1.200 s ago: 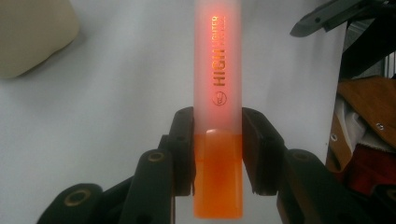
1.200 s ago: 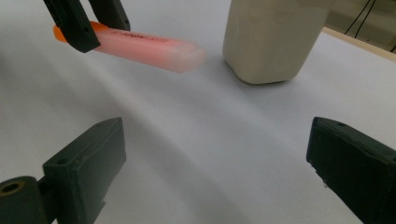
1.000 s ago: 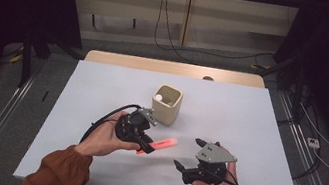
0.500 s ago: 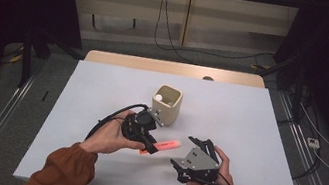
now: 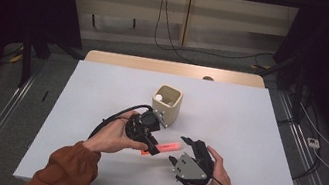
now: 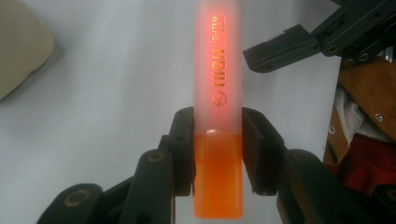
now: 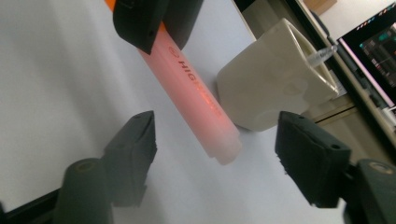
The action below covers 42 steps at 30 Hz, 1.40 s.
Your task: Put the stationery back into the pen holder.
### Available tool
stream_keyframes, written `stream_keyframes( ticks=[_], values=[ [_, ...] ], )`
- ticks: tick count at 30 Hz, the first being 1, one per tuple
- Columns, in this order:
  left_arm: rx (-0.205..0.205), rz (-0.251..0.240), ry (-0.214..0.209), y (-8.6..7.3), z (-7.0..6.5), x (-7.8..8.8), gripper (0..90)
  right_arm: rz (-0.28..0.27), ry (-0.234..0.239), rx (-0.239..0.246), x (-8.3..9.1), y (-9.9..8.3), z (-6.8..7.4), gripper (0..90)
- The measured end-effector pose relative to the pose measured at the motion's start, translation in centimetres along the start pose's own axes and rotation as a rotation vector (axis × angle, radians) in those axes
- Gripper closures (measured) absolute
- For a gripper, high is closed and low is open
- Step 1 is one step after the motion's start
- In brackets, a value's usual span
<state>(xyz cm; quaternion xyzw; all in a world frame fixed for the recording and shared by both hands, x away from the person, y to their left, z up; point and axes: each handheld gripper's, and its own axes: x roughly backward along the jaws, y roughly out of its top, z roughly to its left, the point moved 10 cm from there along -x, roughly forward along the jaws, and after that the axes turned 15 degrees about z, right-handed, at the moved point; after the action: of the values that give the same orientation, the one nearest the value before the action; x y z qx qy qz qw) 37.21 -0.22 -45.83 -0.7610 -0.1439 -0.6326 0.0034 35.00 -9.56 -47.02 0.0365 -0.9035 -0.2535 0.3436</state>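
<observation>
The highlighter [image 6: 218,107] reads "HIGH LIGHTER" in gold letters along its barrel (the smaller print is illegible).

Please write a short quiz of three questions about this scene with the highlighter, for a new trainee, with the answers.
1. True or false: the left gripper is shut on the orange translucent plastic highlighter pen.
2. Where does the right gripper stand to the highlighter's free end: A) open around it, pads apart from it; B) clamped on it; C) far behind the cup?
3. Which thing stands on the white table behind the highlighter?

Key:
1. True; its pads press both sides near the orange cap.
2. A; its jaws have just been closing, not yet touching.
3. The cream square ceramic cup.
</observation>
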Motion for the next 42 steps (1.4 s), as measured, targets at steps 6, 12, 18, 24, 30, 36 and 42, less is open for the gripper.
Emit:
stream_keyframes(
  ticks=[6, 12, 18, 24, 30, 36, 42],
  values=[
    [-0.002, 0.004, -0.005, 0.4, -0.2, 0.2, 67.3, 0.024, -0.056, 0.113, -0.4, 0.4, 0.4, 40.8],
    [-0.006, 0.007, -0.011, 1.0, -0.4, 0.0, 67.3, -0.010, -0.122, 0.192, -0.2, 1.4, 0.6, 49.2],
    [-0.003, 0.002, -0.021, 1.4, -0.6, 0.0, 67.2, -0.005, -0.148, 0.246, -0.1, 1.5, 1.0, 59.5],
    [-0.008, -0.023, -0.014, 1.8, -0.9, -0.1, 67.3, -0.003, -0.162, 0.280, -0.3, 1.4, 1.2, 67.1],
    [0.008, -0.045, -0.027, 1.9, -0.7, -0.3, 67.3, 0.001, -0.156, 0.292, -0.5, 1.0, 1.3, 70.9],
    [0.004, -0.075, -0.022, 2.0, -0.6, -0.3, 66.6, -0.002, -0.140, 0.302, -0.6, 0.8, 1.5, 78.1],
    [0.007, -0.078, -0.004, 2.0, -0.5, -0.5, 62.5, -0.008, -0.120, 0.286, -0.6, 0.7, 1.5, 78.2]
  ],
)
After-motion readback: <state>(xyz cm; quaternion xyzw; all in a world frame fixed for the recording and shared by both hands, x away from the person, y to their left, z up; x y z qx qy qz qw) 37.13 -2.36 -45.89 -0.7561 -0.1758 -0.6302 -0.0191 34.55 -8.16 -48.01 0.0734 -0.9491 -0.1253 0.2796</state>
